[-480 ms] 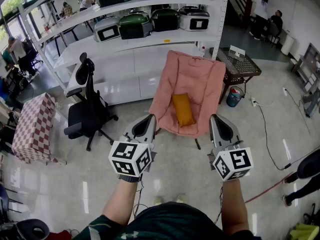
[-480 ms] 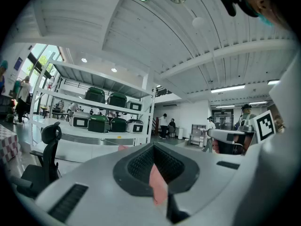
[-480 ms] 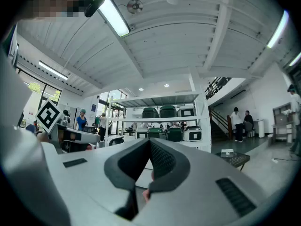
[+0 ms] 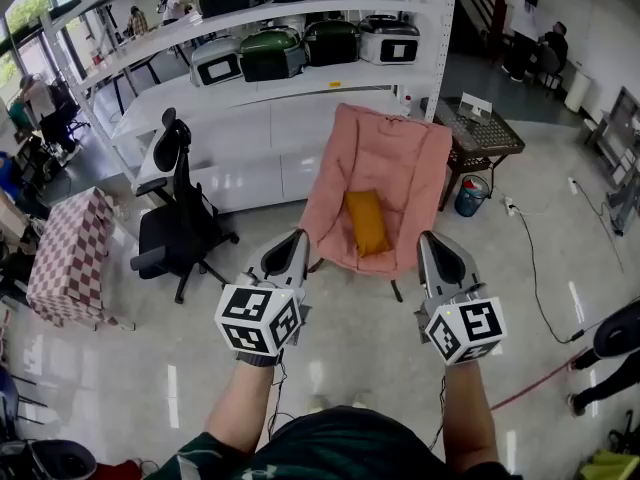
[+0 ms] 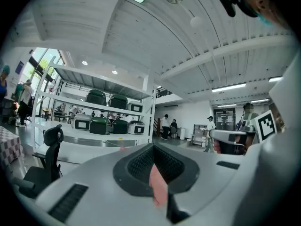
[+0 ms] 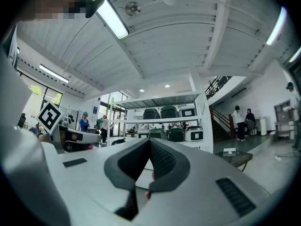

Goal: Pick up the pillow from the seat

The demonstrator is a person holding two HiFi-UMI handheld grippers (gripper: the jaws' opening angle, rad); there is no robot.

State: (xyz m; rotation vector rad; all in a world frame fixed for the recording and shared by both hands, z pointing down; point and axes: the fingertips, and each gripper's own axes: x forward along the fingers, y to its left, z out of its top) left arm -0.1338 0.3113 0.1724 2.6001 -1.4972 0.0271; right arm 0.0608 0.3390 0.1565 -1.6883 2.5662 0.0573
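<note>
On pink chair seat, yellow pillow untouched — left claw, right claw both closed, empty.

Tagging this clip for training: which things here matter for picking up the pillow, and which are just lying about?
Job: yellow pillow, pink chair, left tool, right tool.
Lying about: black office chair, checkered cloth, blue bucket, shelved appliances.
</note>
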